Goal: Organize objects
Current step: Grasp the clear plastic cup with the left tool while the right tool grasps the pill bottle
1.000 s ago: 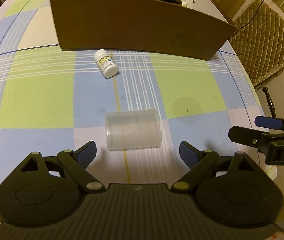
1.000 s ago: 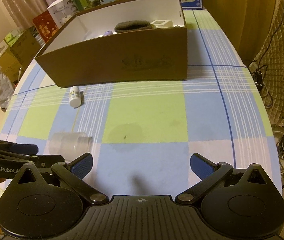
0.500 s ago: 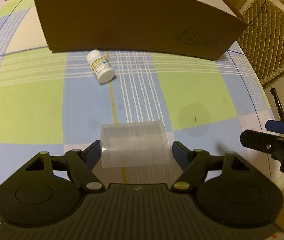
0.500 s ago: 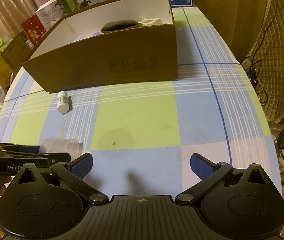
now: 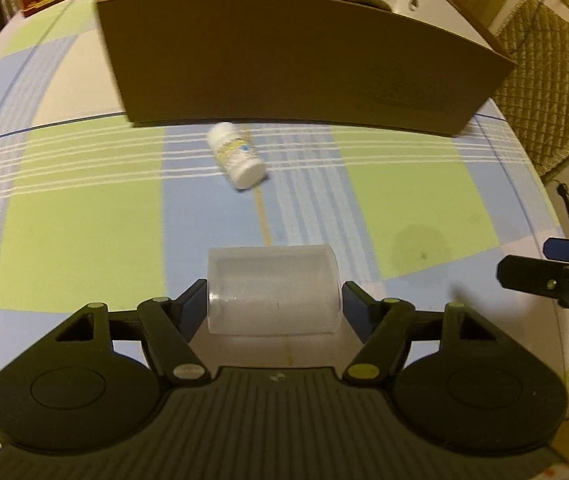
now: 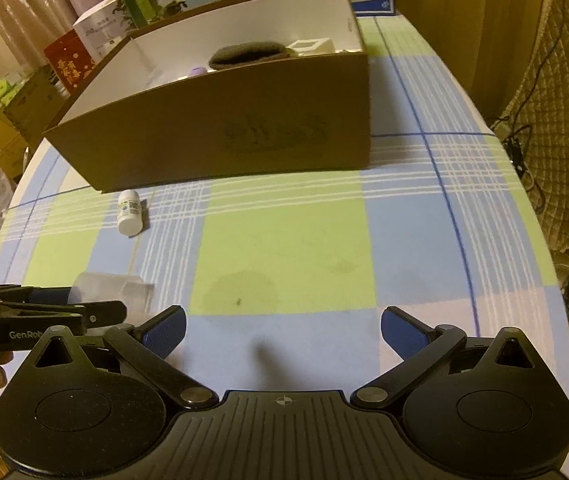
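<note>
Now the left gripper [image 5: 274, 304] has moved in around the clear plastic cup [image 5: 273, 290]. A moment ago the cup lay out ahead of the jaws, and the jaws were spread wide. Now the cup sits right between them, with one jaw on each end, and they have closed in to touch it or nearly so. It looks like the hold is almost made, so lifting the cup could come next.

The cup lies on its side on the checked desk [image 5: 80, 216]. Its long way runs straight across, from one jaw to the other. I cannot tell which end is the open one.

Farther ahead of the jaws lies a small white pill bottle [image 5: 236, 155], also on its side. Its cap points back toward the jaws and a bit to the right. Just past it stands the cardboard box [image 5: 304, 68], where things likely go.

The right gripper [image 6: 283, 331] has its jaws spread wide with nothing between them.
</note>
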The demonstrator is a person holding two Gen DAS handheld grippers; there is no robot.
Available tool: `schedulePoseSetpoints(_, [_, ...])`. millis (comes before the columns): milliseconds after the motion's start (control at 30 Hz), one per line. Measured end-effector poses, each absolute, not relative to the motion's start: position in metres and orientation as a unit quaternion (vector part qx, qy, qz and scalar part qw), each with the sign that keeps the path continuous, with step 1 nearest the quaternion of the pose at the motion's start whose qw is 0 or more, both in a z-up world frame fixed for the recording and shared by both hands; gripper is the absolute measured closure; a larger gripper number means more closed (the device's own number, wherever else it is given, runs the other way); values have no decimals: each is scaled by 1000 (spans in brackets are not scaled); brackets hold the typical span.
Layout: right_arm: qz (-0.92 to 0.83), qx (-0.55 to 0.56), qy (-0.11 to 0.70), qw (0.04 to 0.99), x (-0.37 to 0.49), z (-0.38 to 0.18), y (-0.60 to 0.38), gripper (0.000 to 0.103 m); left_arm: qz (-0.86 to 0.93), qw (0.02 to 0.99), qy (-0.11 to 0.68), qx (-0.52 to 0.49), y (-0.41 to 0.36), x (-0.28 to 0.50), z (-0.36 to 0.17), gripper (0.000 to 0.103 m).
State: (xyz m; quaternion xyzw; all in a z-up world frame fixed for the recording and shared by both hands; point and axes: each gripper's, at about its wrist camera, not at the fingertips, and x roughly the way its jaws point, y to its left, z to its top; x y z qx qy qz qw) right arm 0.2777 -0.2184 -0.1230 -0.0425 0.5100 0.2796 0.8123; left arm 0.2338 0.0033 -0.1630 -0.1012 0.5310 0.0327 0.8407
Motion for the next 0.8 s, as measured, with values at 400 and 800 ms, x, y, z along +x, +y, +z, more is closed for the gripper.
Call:
schedulePoseSetpoints(400, [353,-74,494,791,276,-134,-160,2,106,836,520,-137,65,211,-163,35])
schedulePoseSetpoints(800, [428,-116,440,781,282,-152,-68,54,146,840,502,-147,112,218,-161,35])
